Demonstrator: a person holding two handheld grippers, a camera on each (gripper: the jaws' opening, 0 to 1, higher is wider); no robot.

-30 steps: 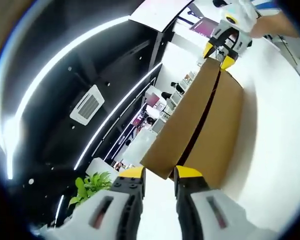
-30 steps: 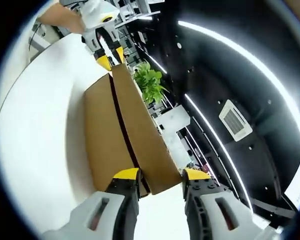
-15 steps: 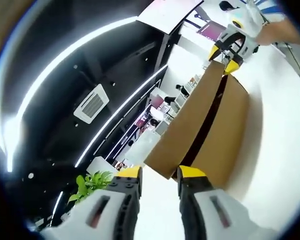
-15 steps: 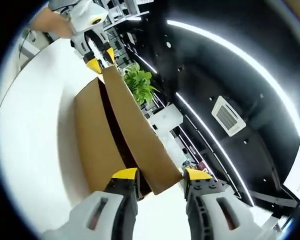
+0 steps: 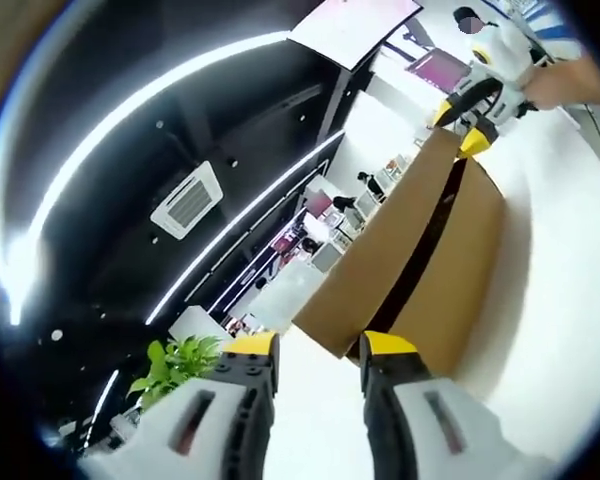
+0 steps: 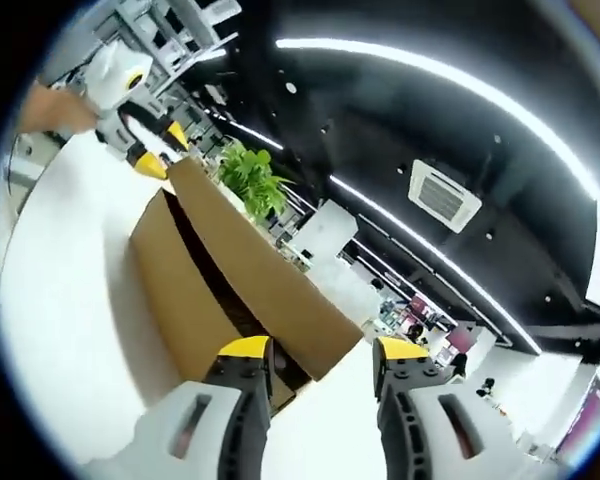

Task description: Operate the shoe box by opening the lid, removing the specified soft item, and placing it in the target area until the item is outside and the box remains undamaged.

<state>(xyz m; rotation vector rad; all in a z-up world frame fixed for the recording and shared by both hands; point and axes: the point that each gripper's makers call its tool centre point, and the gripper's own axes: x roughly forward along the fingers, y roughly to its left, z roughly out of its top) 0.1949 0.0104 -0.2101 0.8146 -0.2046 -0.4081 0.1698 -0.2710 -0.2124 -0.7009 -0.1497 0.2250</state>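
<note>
Left gripper view is showing the brown cardboard shoe box (image 5: 450, 270) sitting on the white bench (image 5: 570, 300), running from lower centre to upper right, with its lid (image 5: 380, 260) tilting up along one long side and a dark gap opening beneath it. What is lying inside the box cannot be told. The left tongs (image 5: 318, 345) are standing apart at the near corner of the lid, gripping nothing that can be seen. At the far end, the right tongs (image 5: 463, 128) are meeting the lid's far corner; whether they are pinching it I cannot tell. Right gripper view is showing the same box (image 6: 180, 290) and raised lid (image 6: 260, 280) in the lower left. A potted plant (image 6: 248, 178) is standing behind. Overhead, a dark ceiling (image 6: 450, 120) with white light strips and a square vent (image 6: 443, 194) is curving across.
</note>
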